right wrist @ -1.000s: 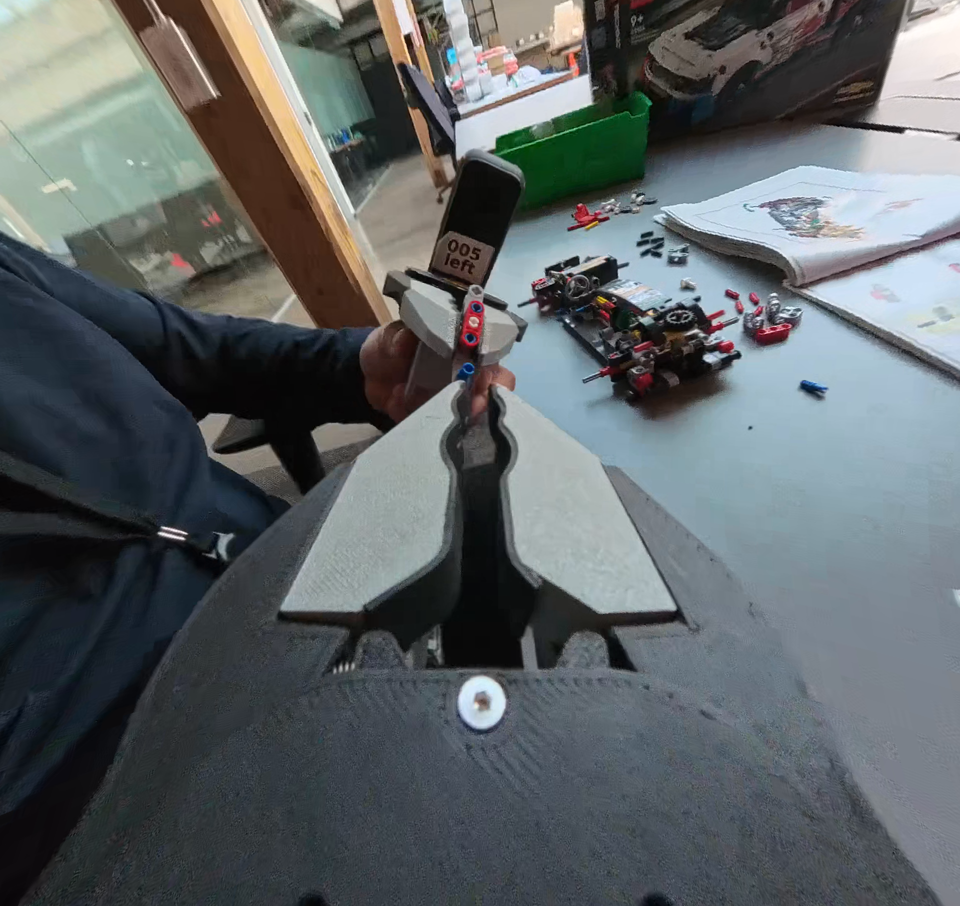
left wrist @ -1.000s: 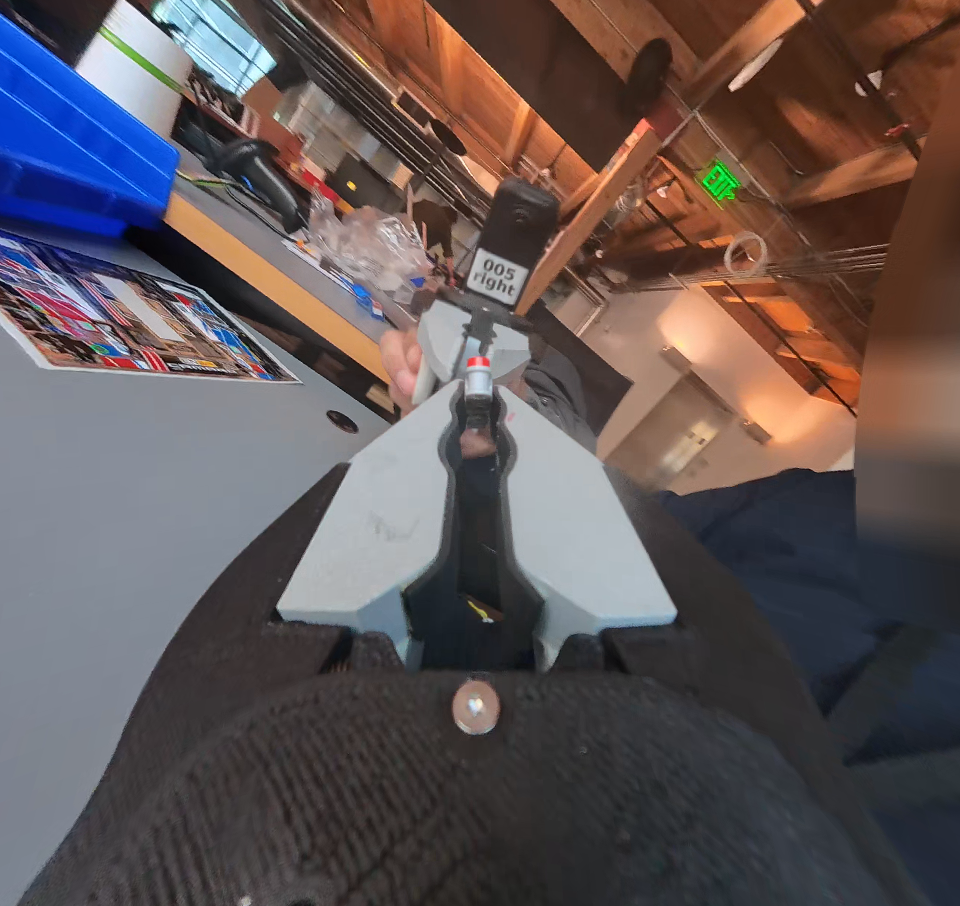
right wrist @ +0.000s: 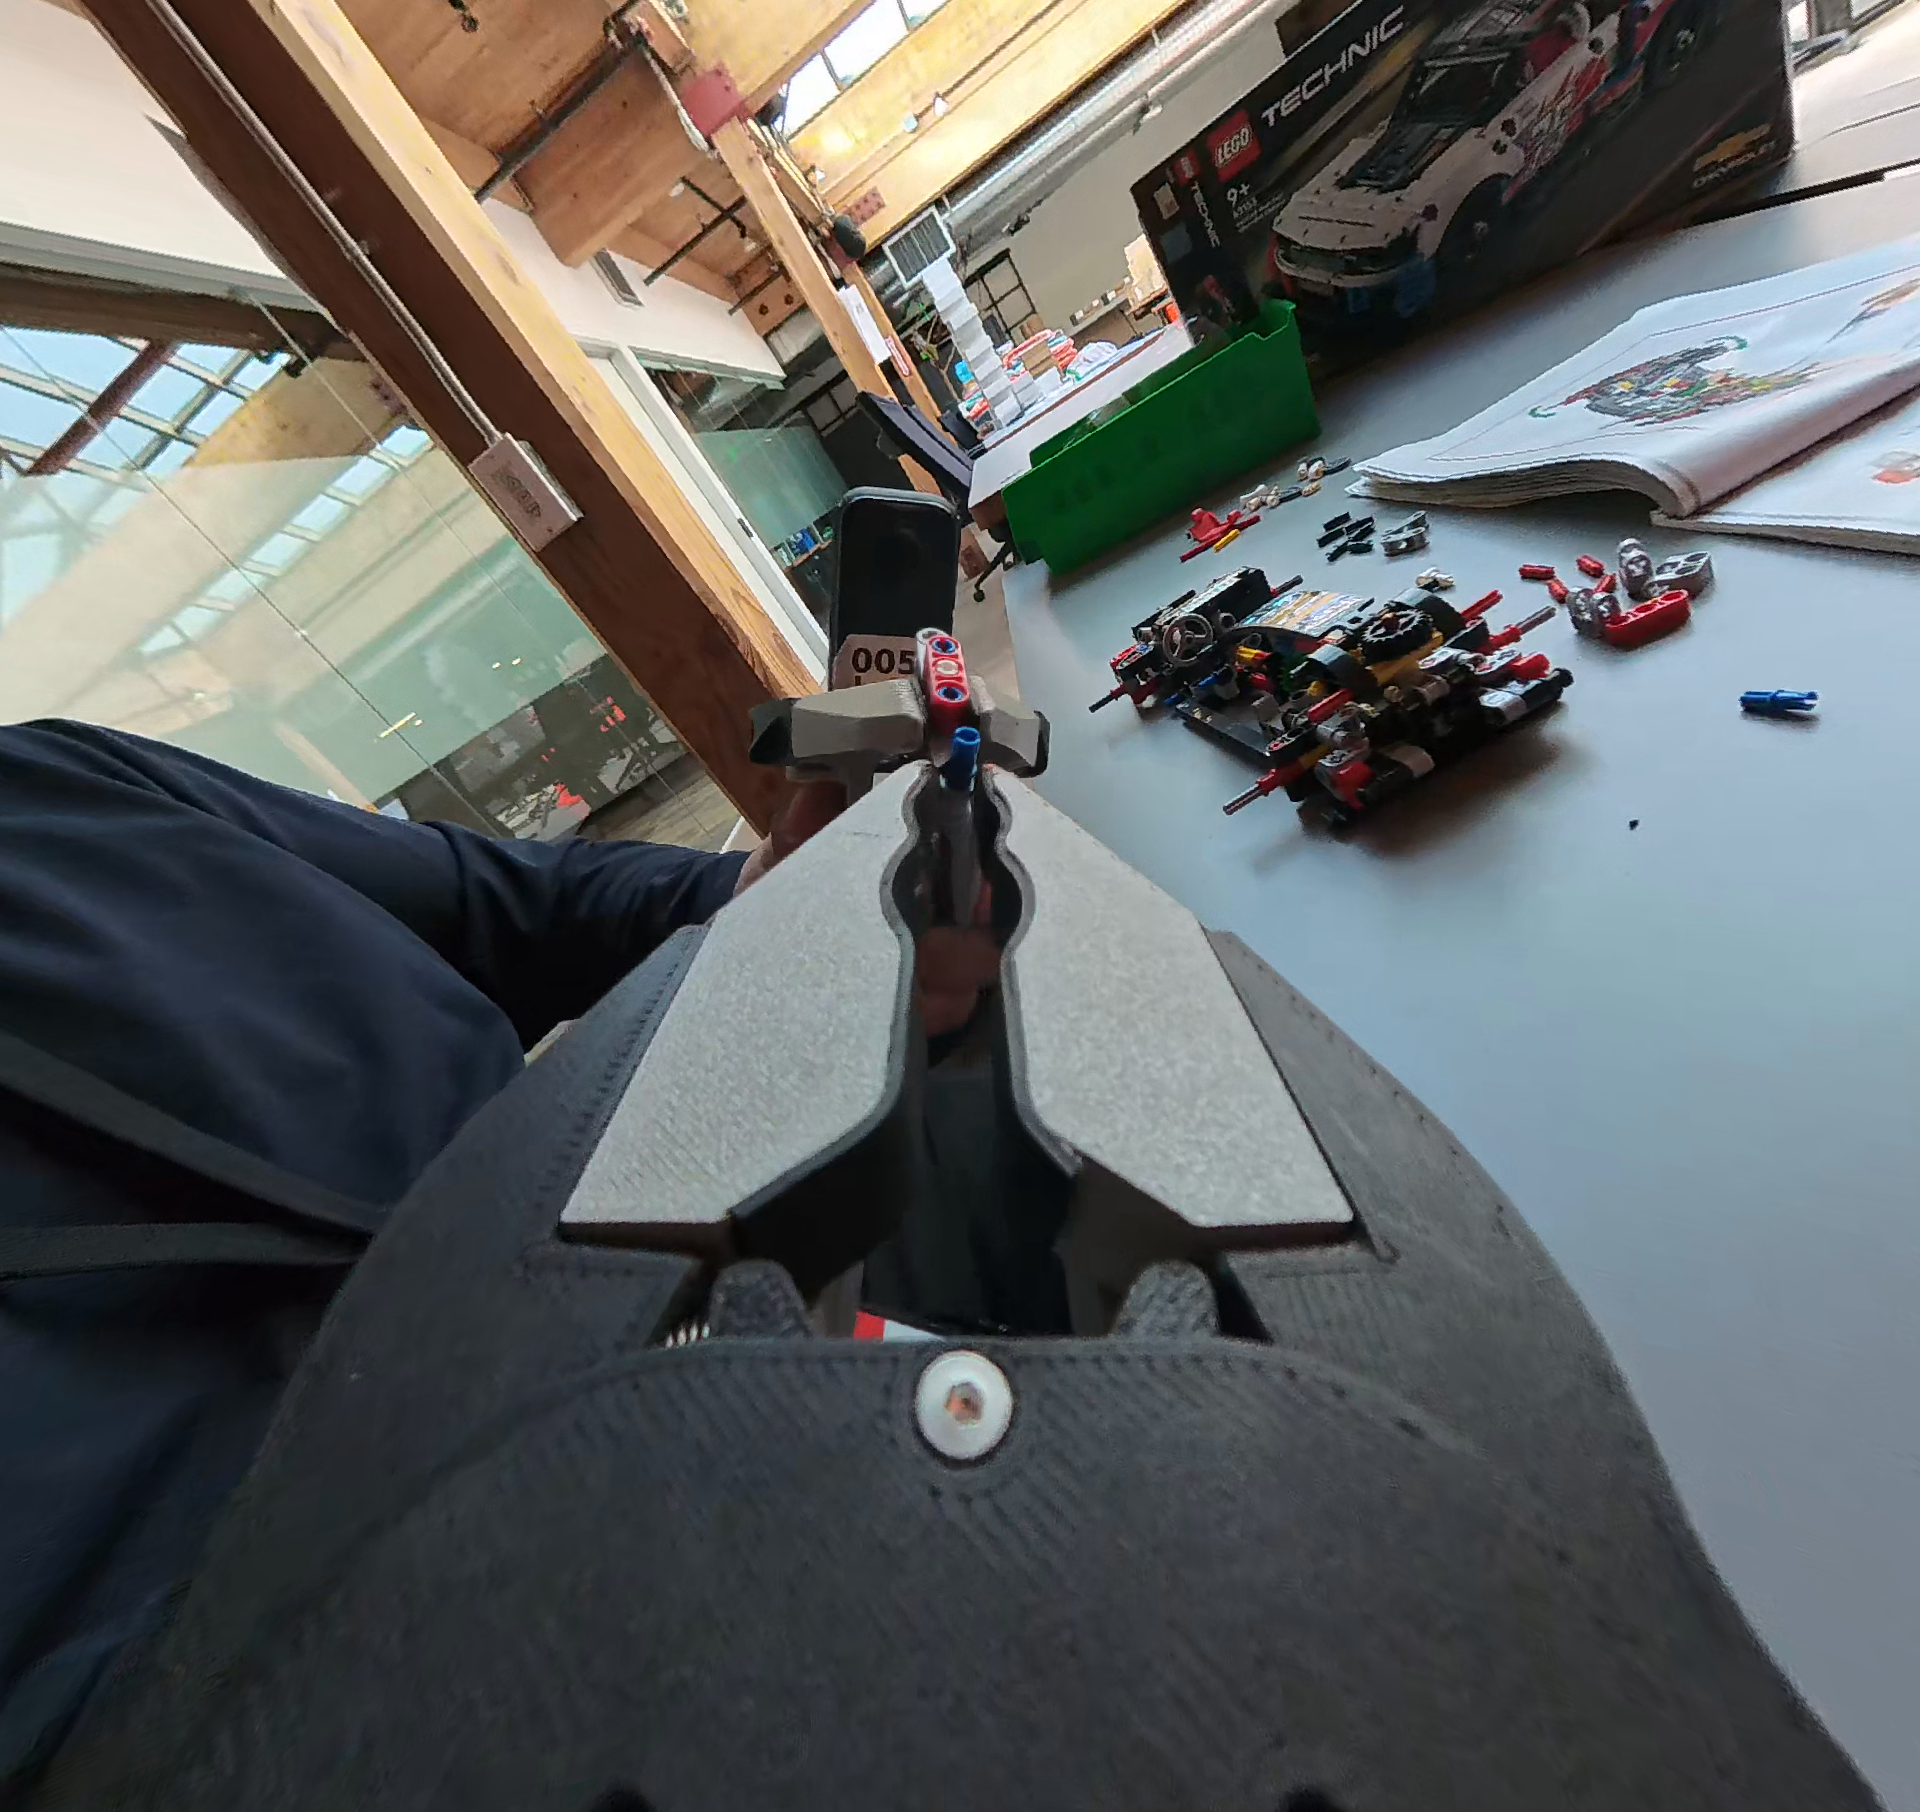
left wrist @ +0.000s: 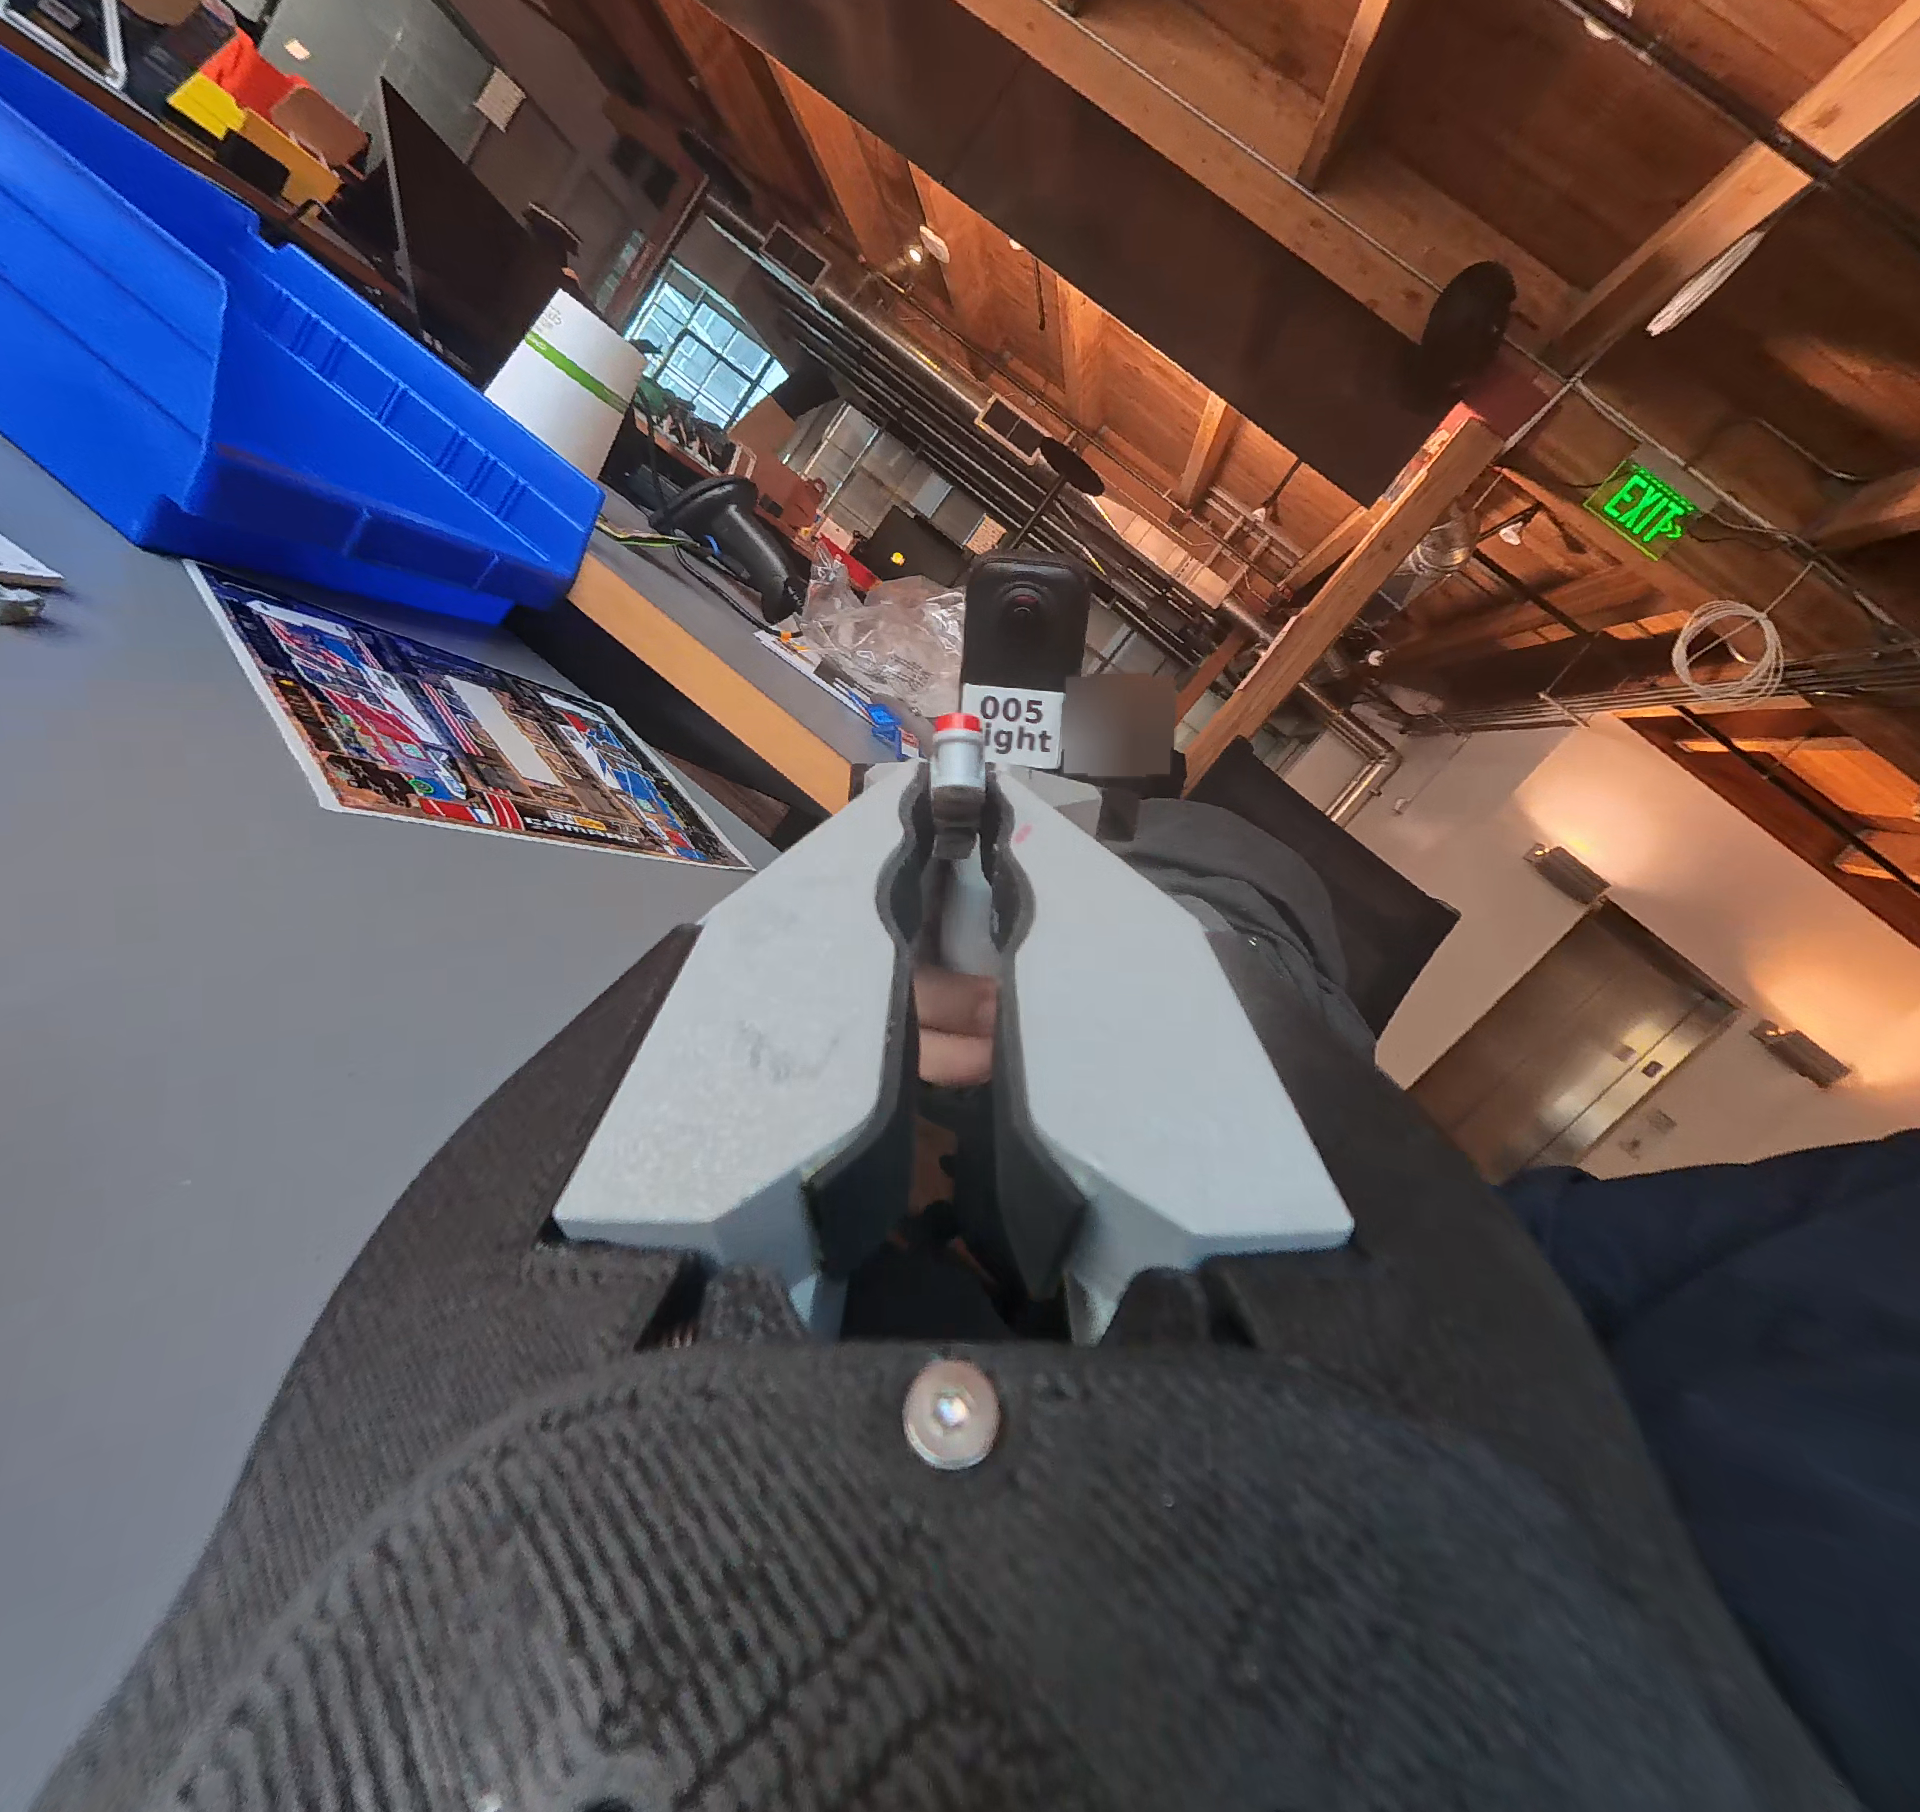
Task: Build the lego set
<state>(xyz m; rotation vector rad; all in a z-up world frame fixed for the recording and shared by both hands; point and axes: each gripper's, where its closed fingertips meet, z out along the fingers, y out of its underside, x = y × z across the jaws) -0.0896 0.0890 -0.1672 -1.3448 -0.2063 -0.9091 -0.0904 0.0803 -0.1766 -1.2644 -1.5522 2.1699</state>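
Up off the counter [right wrist: 1455, 983], both grippers are held in the air and point at each other, tip to tip, near the counter's edge closest to the person. The left gripper [left wrist: 957, 806] tilts upward toward the wooden ceiling; its jaws are closed on a small red beam [right wrist: 945, 690] with three holes, which from its own camera shows end-on as a grey stub with a red cap [left wrist: 957, 754]. A hand [right wrist: 795, 827] wraps the handle below it, coming out of a dark blue sleeve [right wrist: 468, 921].

The right gripper [right wrist: 958, 788] points back toward the person's body, level with the other, its jaws closed on a small blue pin [right wrist: 962, 752] that sticks out past the tips, just below the red beam and almost touching it.

Farther in on the counter sit a partly built toy car [right wrist: 1340, 682], loose red and grey pieces [right wrist: 1631, 593] and a lone blue pin [right wrist: 1779, 698], with an open booklet [right wrist: 1714, 412], a green bin [right wrist: 1174, 432] and a boxed kit [right wrist: 1475, 121] toward the far edge. On the other side lie a printed sheet [left wrist: 457, 723] and a blue bin [left wrist: 260, 412].
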